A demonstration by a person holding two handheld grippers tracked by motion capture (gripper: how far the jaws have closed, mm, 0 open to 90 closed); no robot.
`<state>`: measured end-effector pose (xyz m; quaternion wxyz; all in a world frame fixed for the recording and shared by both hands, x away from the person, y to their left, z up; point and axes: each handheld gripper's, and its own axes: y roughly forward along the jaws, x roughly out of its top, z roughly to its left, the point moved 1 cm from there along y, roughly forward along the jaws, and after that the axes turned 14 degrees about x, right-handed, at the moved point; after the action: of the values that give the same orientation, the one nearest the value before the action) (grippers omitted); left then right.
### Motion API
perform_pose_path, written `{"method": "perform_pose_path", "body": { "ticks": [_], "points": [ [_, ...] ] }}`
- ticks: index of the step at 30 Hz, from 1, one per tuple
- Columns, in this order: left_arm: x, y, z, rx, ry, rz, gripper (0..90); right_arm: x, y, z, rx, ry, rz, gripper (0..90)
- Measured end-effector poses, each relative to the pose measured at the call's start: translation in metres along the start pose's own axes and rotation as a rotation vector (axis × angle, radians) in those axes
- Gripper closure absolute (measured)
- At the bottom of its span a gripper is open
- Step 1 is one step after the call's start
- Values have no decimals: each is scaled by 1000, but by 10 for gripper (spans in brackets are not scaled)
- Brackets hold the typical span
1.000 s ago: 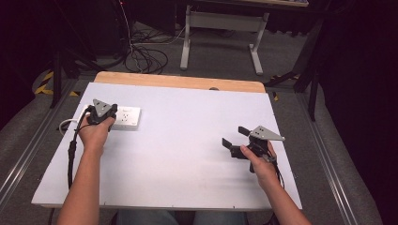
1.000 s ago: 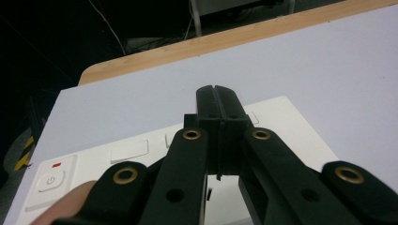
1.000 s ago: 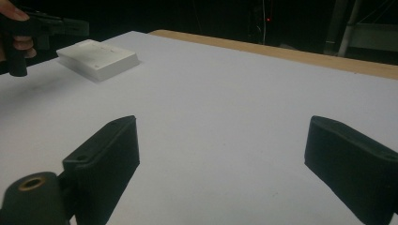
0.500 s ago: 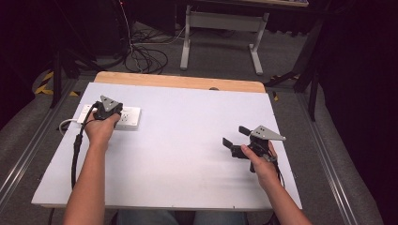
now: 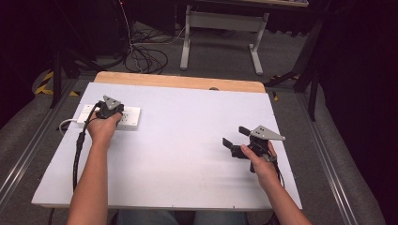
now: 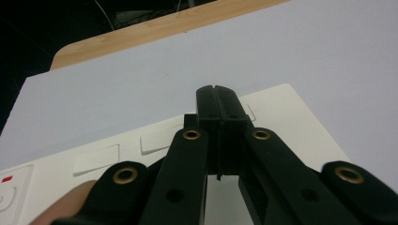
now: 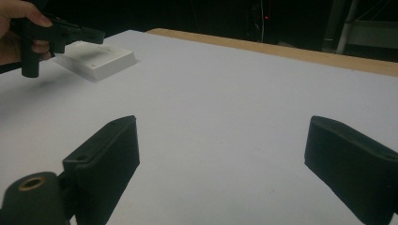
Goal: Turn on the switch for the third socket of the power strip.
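A white power strip lies flat at the table's left side, its white cord running off to the left. My left gripper hovers over the strip, jaws pressed together with nothing between them. In the left gripper view the shut tips sit above the strip's top face, with covered sockets and a red mark to the left. My right gripper rests low at the right, open and empty. The right gripper view shows the strip far off, under the left gripper.
The white tabletop has a wooden strip along its far edge. Beyond it, cables lie on the floor beside a metal stand. A black cable trails from the left gripper along the forearm.
My left gripper has shifted a little to the right along the power strip. The right gripper has stayed where it was, still open.
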<state>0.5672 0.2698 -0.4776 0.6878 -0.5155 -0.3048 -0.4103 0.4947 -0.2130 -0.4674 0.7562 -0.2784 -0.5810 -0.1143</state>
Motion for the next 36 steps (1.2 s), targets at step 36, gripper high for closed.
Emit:
{"method": "perform_pose_path", "body": {
  "ticks": [36],
  "points": [
    [6, 21, -11, 27, 68, 53, 899, -1, 0, 1, -2, 8, 7, 109]
  ]
}}
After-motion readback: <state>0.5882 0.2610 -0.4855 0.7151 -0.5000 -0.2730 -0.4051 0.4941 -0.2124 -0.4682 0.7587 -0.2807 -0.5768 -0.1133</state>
